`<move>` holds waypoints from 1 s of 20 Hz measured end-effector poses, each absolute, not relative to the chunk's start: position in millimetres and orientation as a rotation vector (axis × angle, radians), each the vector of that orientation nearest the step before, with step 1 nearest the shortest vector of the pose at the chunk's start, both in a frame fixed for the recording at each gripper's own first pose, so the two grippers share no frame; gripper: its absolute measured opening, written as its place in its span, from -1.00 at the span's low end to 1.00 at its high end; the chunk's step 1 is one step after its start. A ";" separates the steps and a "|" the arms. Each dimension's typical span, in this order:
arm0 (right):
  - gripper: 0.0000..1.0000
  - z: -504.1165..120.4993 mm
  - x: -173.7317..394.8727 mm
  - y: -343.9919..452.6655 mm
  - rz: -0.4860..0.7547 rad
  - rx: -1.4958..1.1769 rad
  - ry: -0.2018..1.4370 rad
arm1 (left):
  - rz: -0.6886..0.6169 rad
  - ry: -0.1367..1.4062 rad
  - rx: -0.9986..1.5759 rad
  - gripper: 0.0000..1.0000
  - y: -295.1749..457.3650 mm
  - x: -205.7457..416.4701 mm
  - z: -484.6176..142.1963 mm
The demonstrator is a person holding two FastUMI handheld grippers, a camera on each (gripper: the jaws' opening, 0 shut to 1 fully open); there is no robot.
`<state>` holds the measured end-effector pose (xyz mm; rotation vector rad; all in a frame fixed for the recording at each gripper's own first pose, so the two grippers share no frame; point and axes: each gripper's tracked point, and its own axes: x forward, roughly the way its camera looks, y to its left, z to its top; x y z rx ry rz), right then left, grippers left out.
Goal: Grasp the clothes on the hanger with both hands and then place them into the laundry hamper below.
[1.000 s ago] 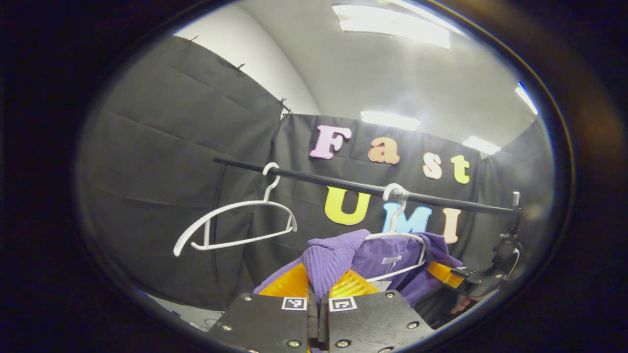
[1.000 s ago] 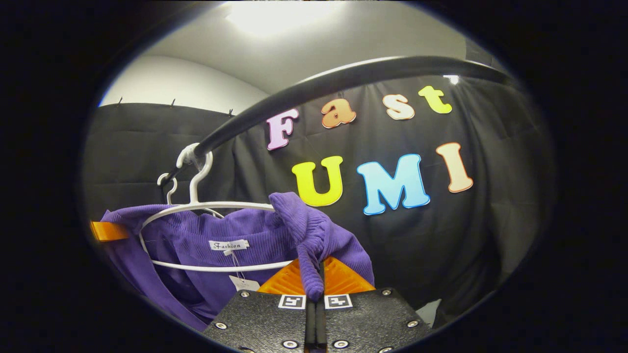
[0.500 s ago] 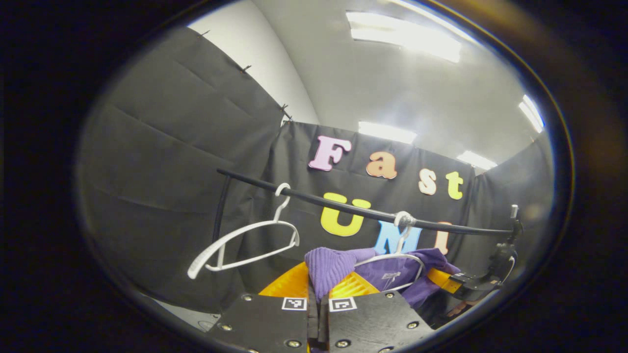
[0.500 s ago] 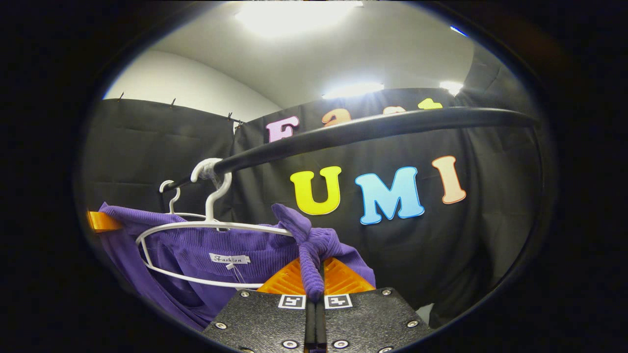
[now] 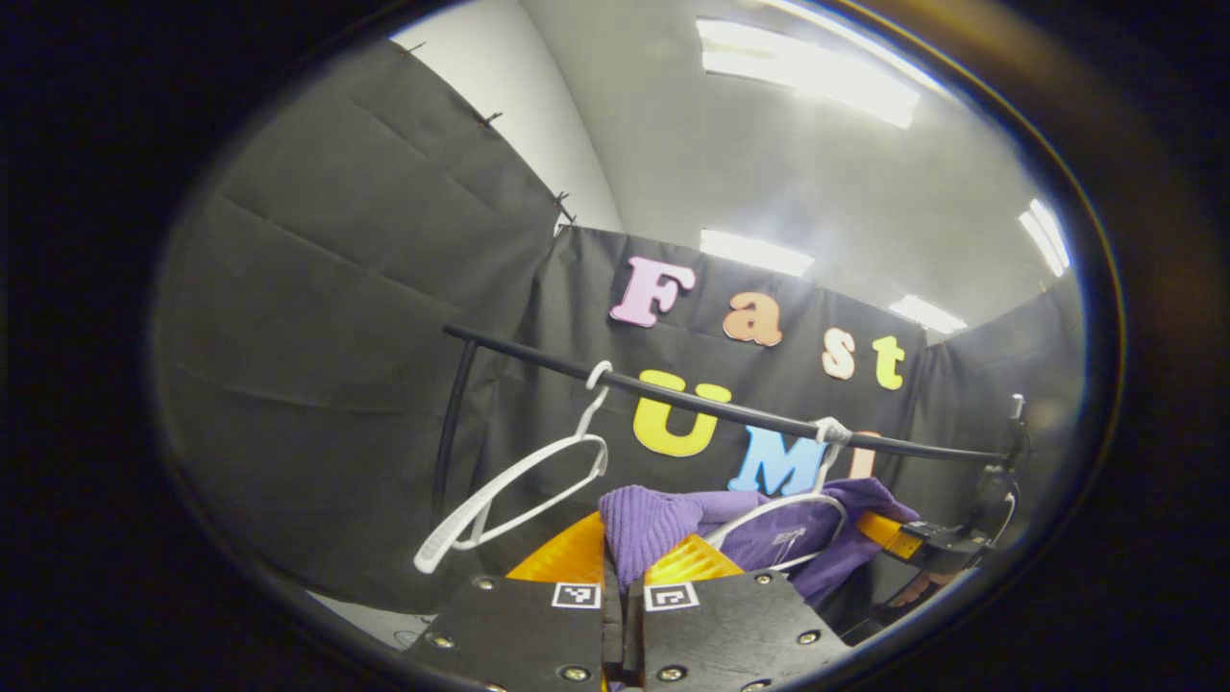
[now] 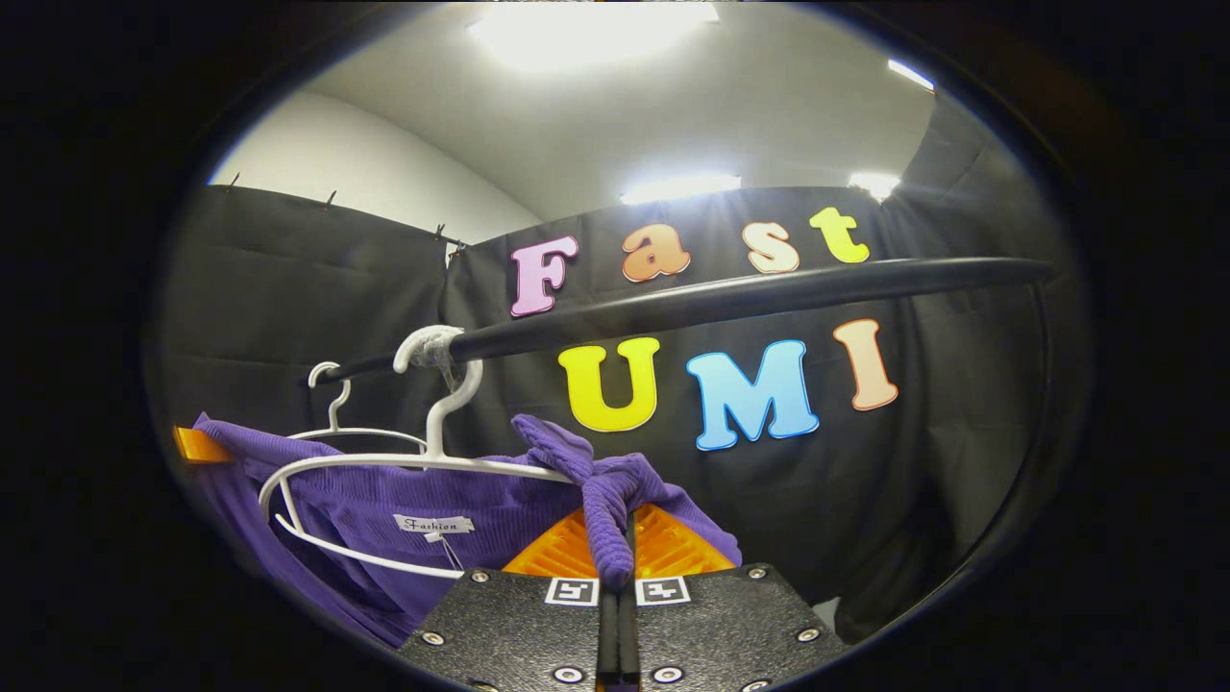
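Note:
A purple ribbed garment (image 6: 384,495) hangs on a white hanger (image 6: 423,466) hooked over the black rail (image 6: 730,296). My right gripper (image 6: 615,553) is shut on a bunched fold of the garment's shoulder, just right of the hanger's end. In the left gripper view my left gripper (image 5: 625,565) is shut on the other shoulder of the purple garment (image 5: 658,519), left of the white hanger (image 5: 783,507). The right gripper (image 5: 918,543) shows at the garment's far side there, with a hand below it. The hamper is out of sight.
An empty white hanger (image 5: 519,490) hangs tilted on the black rail (image 5: 711,408), left of the garment. Its hook (image 6: 329,380) shows behind the garment in the right gripper view. A black upright post (image 5: 450,432) carries the rail's left end. Black cloth walls close in the booth.
Both grippers have risen while holding the garment's shoulders, so the rail and hangers sit lower in both views. The empty hanger has swung and appears closer to the garment.

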<state>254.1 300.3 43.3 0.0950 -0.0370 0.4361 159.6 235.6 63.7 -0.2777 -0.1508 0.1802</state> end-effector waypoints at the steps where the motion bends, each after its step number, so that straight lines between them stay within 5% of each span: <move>1: -1.00 43.1 252.2 302.2 0.427 0.087 -0.039 | 0.175 -0.144 -0.285 -1.00 240.1 159.6 59.2; 20: -1.00 37.5 252.5 292.6 0.347 0.057 -0.021 | 0.116 -0.029 -0.329 -0.97 245.1 185.5 -21.9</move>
